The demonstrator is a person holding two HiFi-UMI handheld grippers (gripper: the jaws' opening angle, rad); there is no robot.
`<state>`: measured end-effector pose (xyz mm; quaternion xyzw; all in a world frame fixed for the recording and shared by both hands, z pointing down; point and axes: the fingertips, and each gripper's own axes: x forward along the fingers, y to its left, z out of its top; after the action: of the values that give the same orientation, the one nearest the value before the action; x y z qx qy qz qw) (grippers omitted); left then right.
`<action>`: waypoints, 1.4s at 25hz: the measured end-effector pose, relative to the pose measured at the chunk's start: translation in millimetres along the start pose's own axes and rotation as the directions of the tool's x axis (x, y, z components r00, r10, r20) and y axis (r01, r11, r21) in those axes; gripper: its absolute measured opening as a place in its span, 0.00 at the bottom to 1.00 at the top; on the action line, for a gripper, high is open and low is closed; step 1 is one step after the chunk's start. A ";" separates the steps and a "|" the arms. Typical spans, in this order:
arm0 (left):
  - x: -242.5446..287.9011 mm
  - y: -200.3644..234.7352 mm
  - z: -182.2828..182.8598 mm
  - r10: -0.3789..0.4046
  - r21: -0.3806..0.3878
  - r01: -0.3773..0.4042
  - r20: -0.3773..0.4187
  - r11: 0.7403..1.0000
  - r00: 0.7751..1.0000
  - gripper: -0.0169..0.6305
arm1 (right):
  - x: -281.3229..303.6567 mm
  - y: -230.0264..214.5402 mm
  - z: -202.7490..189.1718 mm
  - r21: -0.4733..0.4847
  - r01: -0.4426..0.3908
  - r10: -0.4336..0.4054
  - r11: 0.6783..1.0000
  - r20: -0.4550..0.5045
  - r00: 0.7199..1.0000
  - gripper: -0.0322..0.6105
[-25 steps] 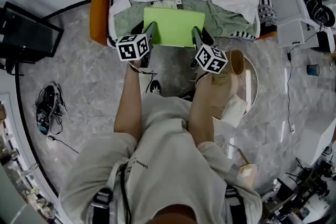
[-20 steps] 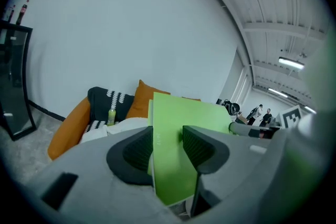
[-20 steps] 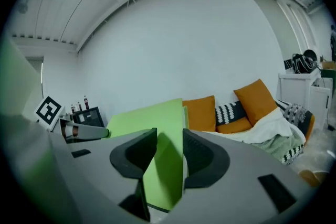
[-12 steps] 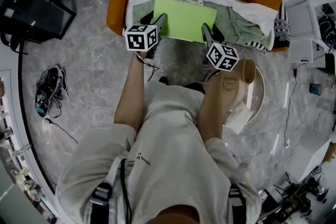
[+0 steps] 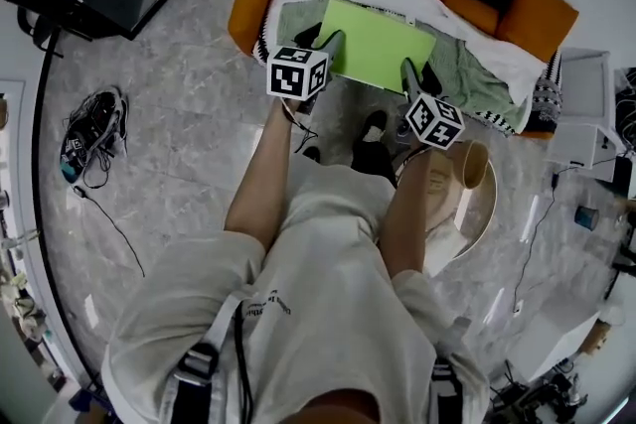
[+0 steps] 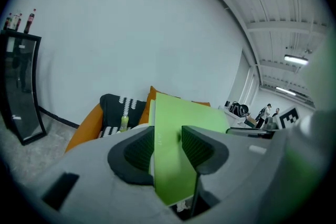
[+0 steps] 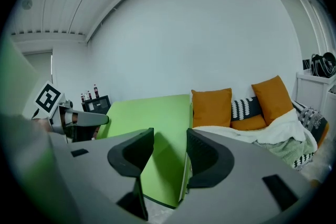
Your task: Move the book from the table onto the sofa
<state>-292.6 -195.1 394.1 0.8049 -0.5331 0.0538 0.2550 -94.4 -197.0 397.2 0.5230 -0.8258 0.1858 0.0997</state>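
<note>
Head view showed the thin lime-green book over the orange sofa, seemingly light and stiff, best gripped at its near corners. Left gripper, jaws just closing, pinched its left edge; right gripper, jaws just opening, loosely straddled its right edge.

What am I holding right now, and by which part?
The green book. The left hand-held gripper, jaws just closing, clamps its left edge; the right hand-held gripper, jaws just opening, straddles the right edge loosely.
</note>
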 end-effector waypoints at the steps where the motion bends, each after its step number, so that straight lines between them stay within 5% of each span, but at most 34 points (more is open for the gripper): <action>1: 1.4 2.4 -1.4 0.012 -0.004 -0.012 0.000 1.000 1.000 0.29 | 4.7 -0.6 -1.1 -0.002 -0.009 0.009 1.000 -0.005 1.000 0.33; 17: 73.7 46.8 57.1 0.205 -0.029 -0.205 0.020 0.978 0.978 0.28 | 132.6 -33.8 54.5 -0.031 -0.211 0.211 0.977 -0.020 0.977 0.33; 35: 176.2 61.0 94.4 0.424 -0.172 -0.412 0.044 0.895 0.904 0.27 | 253.2 -102.7 105.7 -0.055 -0.390 0.381 0.919 -0.121 0.917 0.33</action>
<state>-289.1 -404.1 397.2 0.6502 -0.7060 0.0322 0.2790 -108.5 -489.2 412.7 0.3348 -0.9127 0.1972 0.1260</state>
